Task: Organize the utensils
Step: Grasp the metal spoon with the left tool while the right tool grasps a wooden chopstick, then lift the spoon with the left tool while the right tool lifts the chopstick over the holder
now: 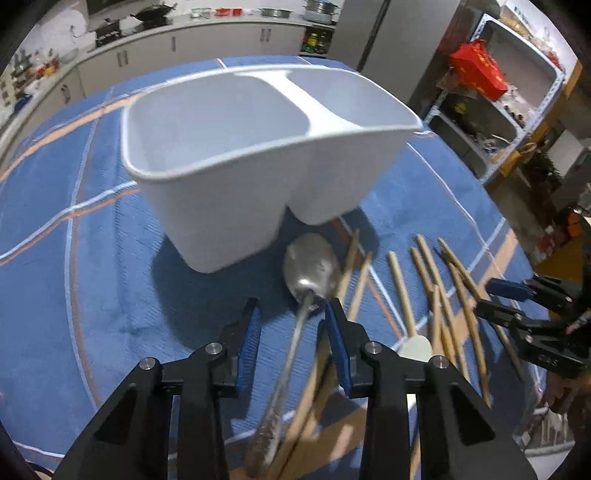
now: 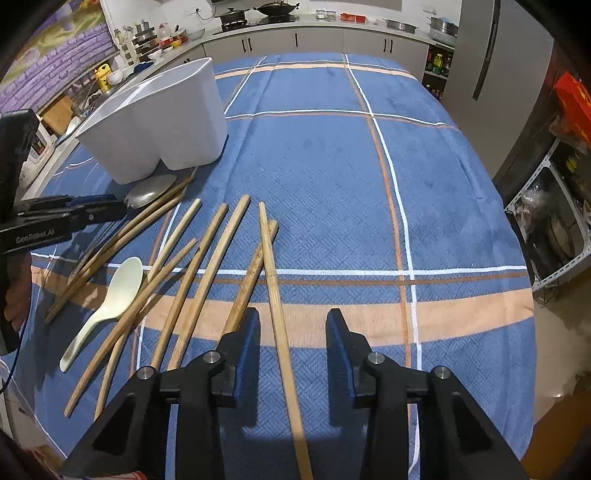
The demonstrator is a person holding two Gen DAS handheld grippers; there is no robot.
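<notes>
A white two-compartment utensil holder (image 1: 236, 177) stands on the blue plaid cloth; it also shows in the right wrist view (image 2: 162, 118). My left gripper (image 1: 291, 314) is open, with the handle of a metal spoon (image 1: 312, 266) running between its fingers on the cloth. Several wooden chopsticks (image 2: 207, 273) and a white plastic spoon (image 2: 110, 299) lie scattered beside it. My right gripper (image 2: 291, 325) is open, low over one long chopstick (image 2: 275, 291) that passes between its fingers.
The table is covered by a blue cloth (image 2: 332, 155) with white and orange stripes. Kitchen counters (image 2: 295, 33) with pots run along the back. A fridge and metal shelving (image 1: 509, 96) stand to the right. The right gripper shows in the left wrist view (image 1: 532, 314).
</notes>
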